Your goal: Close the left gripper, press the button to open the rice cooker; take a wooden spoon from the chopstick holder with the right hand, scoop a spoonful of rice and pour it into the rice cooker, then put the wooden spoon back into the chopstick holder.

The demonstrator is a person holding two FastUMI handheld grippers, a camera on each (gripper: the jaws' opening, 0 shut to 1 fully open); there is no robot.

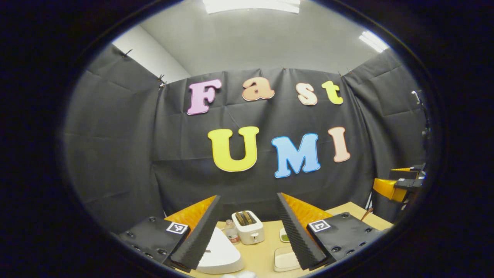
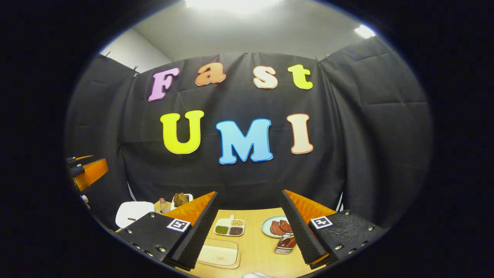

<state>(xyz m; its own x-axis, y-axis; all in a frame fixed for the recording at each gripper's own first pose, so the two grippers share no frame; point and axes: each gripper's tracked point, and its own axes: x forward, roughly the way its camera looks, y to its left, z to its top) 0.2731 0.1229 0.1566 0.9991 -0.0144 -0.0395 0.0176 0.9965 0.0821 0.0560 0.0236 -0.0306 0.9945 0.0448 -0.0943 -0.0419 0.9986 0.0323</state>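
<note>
Hovering above the surface (image 1: pixel 266 255), left claw (image 1: pixel 249 231) and right claw (image 2: pixel 249 227) both spread; rice cooker (image 1: pixel 220 253) at seven o'clock.

both views level, facing wall, sharing table (image 1: pixel 266 247)

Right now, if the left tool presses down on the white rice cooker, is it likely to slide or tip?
Probably neither. The rice cooker looks broad and low, sitting flat on the wooden table, so tipping seems unlikely. Its glossy, rounded lid could let a fingertip skid off. It appears bulky next to the toaster, so likely heavy enough to stay put, though the smooth tabletop might allow slight sliding.
</note>
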